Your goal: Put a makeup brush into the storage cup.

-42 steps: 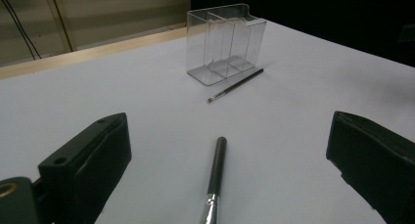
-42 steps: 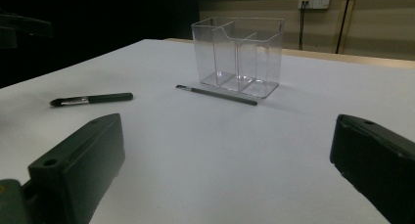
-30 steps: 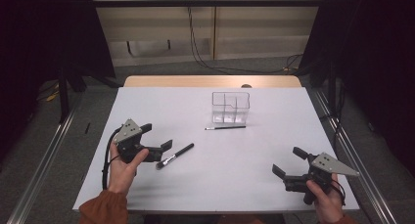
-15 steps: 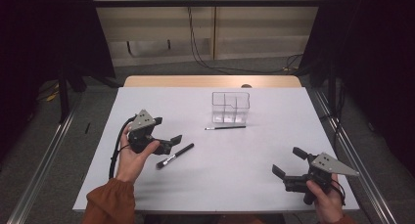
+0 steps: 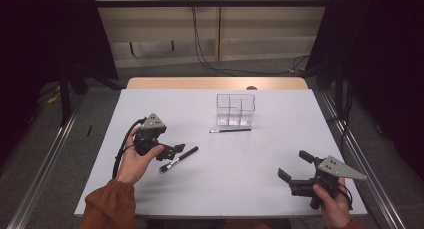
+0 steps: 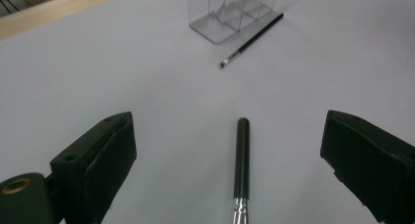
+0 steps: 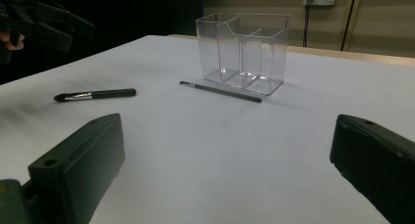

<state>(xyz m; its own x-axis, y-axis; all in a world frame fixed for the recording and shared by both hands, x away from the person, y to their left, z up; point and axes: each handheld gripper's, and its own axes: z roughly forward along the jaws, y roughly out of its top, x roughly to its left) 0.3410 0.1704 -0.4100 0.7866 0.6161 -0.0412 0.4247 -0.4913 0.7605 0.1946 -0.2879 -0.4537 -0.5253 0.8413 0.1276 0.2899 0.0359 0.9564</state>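
The surface (image 5: 280, 154) is flat and white, with a strip of light wood along its far edge. A clear plastic box (image 5: 235, 109) with little rooms inside stands far from the person, near the middle. A thin brush (image 5: 230, 131) lies just on the near side of the box. A thicker black brush (image 5: 178, 158) lies nearer, on the left.

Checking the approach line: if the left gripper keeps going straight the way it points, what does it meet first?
Probably the thick black brush, lying on the table between the open jaws of the left gripper; depth is uncertain.
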